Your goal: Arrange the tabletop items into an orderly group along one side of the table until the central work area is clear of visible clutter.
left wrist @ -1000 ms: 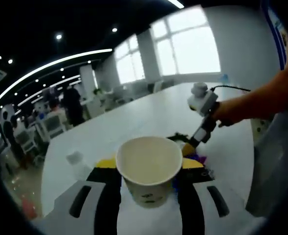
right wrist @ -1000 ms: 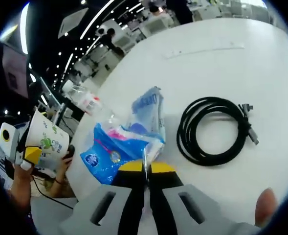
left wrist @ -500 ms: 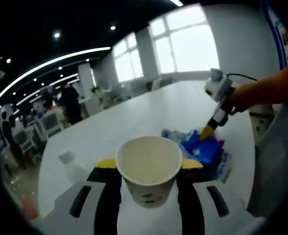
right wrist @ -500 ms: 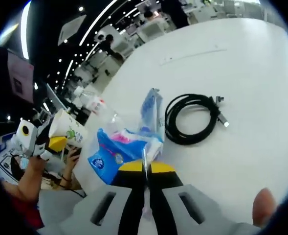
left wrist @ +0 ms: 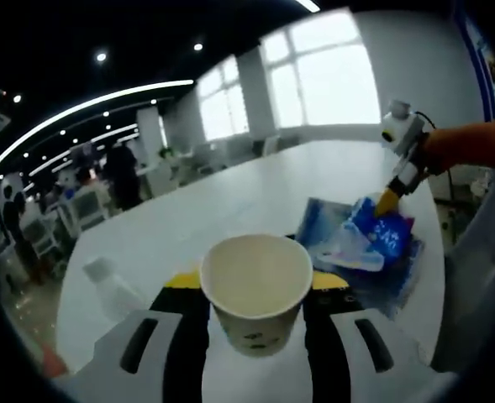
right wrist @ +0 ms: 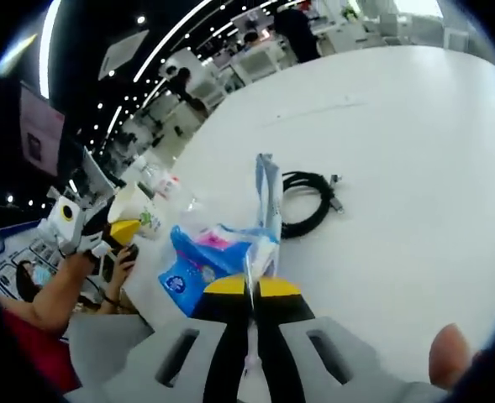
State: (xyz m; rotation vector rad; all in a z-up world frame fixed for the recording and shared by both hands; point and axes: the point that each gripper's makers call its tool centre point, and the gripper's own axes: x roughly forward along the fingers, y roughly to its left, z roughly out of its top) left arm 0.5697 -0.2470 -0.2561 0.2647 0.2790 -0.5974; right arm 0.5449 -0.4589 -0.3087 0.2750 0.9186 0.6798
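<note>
Left gripper view: our left gripper (left wrist: 256, 290) clamps the paper cup (left wrist: 256, 288). Our right gripper (right wrist: 248, 290) pinches the blue wipes pack (right wrist: 222, 256), black cable (right wrist: 308, 200) lying beyond on the white table (right wrist: 398, 168).

One white table (right wrist: 415, 168) carries the lot, and against it the count is short: one paper cup (left wrist: 255, 290) held above its near edge, one blue tissue pack (right wrist: 218, 256) lifted just over its surface, one coiled black cable (right wrist: 306, 201) lying flat on it beyond the pack, and one clear plastic bottle (left wrist: 113, 290) standing on it near the cup's side. Two grippers are at work over the table, the left gripper (left wrist: 255, 336) and the right gripper (right wrist: 249, 290). Beyond the table's far edge, several people stand or sit in the hall, too small and blurred to count exactly.
</note>
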